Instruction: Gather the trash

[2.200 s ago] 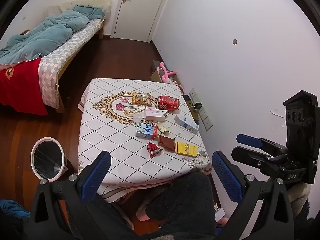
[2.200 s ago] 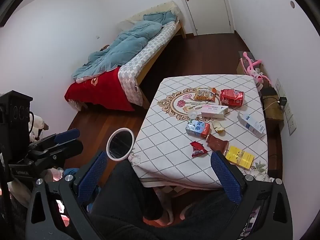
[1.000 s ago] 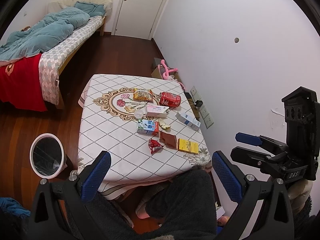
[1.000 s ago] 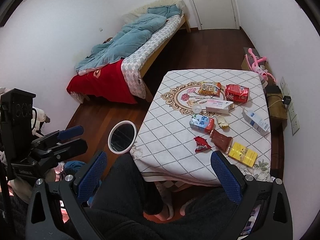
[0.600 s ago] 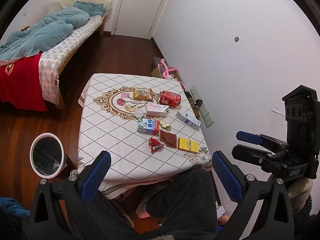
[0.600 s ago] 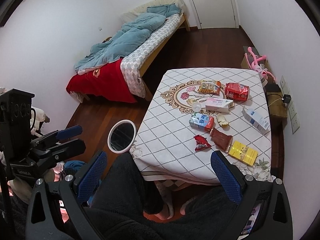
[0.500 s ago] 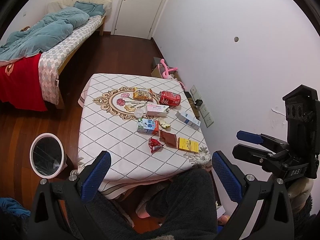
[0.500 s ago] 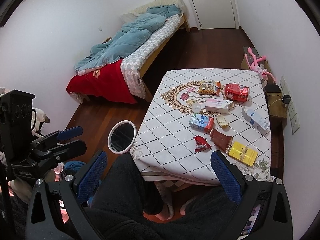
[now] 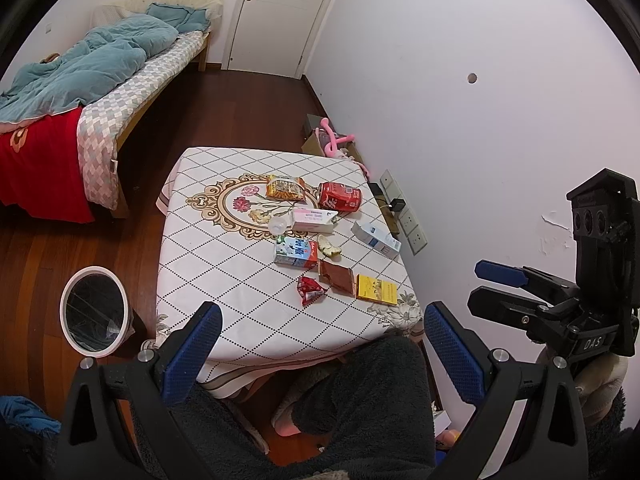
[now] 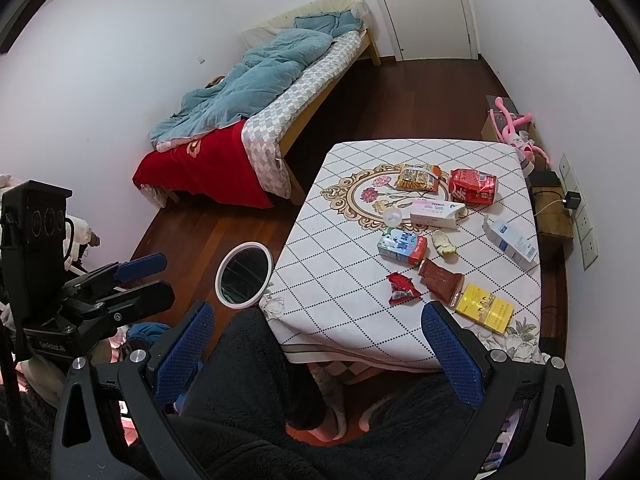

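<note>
Left wrist view: left claw (image 9: 320, 344) is spread wide w/ nothing between its blue pads, held high above the near edge of the table (image 9: 200, 272). Right claw (image 10: 316, 344) is likewise wide apart and empty; it also shows at 3 o'clock in the left view. Both hang well apart from the trash, prob. because the person is seated back from the table, dark fleece-clad legs under its near edge, and no pick has begun.

Trash sits clustered on the far-right half of the table, approx. 12 to 2 o'clock from the left claw. Nearest is a crumpled red wrapper (image 9: 309, 289), then a brown wrapper (image 9: 337, 277) touching a yellow packet (image 9: 376, 289). Behind those: a blue-and-red milk carton (image 9: 296, 251) lying flat, a bit of peel (image 9: 329, 246), a white-blue box (image 9: 375, 237) near the right edge, a pink-white carton (image 9: 312, 220) w/ a small clear cap (image 9: 277, 225) beside it, a red can (image 9: 339, 197) on its side, and an orange snack bag (image 9: 285, 189).

Bin w/ a white rim and black liner (image 9: 94, 311) stands on the floor just beside the table's left edge, at 10 o'clock from the left claw, so that side is the natural drop-off. Red wrapper looks like the easiest first pick: closest and thin, though flat enough that a pinch may slide off the cloth.
</note>
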`<state>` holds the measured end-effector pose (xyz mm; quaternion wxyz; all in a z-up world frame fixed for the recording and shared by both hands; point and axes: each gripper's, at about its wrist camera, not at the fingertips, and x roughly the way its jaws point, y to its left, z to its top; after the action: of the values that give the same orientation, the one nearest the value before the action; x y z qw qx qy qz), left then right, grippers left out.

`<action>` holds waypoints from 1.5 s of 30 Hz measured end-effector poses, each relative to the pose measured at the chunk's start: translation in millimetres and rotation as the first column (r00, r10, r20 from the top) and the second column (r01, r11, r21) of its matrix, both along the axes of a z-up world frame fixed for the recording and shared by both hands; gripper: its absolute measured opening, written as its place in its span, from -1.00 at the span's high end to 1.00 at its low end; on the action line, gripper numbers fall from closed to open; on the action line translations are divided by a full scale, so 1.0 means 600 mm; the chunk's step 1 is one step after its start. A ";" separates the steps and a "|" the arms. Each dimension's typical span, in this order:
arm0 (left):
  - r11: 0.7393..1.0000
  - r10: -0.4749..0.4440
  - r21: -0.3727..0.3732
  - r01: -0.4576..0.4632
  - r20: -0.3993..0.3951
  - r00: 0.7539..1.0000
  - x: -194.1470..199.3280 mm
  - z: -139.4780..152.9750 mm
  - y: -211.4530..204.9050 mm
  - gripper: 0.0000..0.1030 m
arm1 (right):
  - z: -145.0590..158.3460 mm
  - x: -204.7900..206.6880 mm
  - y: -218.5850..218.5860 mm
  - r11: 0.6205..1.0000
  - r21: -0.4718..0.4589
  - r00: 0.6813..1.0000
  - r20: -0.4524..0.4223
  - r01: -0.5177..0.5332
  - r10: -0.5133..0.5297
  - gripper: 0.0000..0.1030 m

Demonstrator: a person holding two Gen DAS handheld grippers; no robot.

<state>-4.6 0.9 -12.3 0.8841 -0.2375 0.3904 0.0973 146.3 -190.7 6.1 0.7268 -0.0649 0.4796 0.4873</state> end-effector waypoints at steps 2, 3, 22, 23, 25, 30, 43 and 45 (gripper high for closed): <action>1.000 0.000 0.001 0.000 -0.001 1.000 0.000 0.000 0.000 -1.00 | 0.000 0.000 0.000 1.000 0.000 1.000 0.000 -0.001 0.001 -1.00; 1.000 -0.001 0.000 0.001 -0.001 1.000 0.000 0.000 0.000 -1.00 | 0.000 0.000 0.000 1.000 0.000 1.000 0.000 0.000 0.000 -1.00; 1.000 -0.005 0.000 0.005 -0.004 1.000 -0.002 -0.005 -0.002 -1.00 | 0.004 -0.001 -0.002 1.000 0.000 1.000 0.000 -0.002 0.002 -1.00; 1.000 -0.005 0.001 0.005 -0.005 1.000 -0.001 -0.005 -0.002 -1.00 | 0.004 -0.001 -0.001 1.000 0.000 1.000 -0.001 -0.002 0.002 -1.00; 1.000 -0.008 0.004 0.008 -0.007 1.000 0.000 -0.008 -0.003 -1.00 | 0.003 -0.001 -0.002 1.000 0.000 1.000 -0.003 -0.003 0.003 -1.00; 1.000 -0.007 0.003 0.007 -0.009 1.000 0.000 -0.010 -0.003 -1.00 | 0.004 -0.001 -0.002 1.000 0.002 1.000 -0.004 -0.002 0.002 -1.00; 0.953 0.216 0.267 -0.142 -0.270 0.938 0.168 -0.250 0.045 -1.00 | -0.172 0.126 0.028 0.952 -0.238 0.981 0.076 0.192 -0.179 -1.00; 0.958 0.211 0.259 -0.126 -0.335 0.918 0.203 -0.315 0.053 -1.00 | -0.237 0.164 0.035 0.926 -0.321 0.980 0.083 0.200 -0.183 -1.00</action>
<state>117.1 32.7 -201.3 0.8077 -0.1440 0.5090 0.2603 244.5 -169.7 -136.1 0.7621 -0.1499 0.5392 0.3256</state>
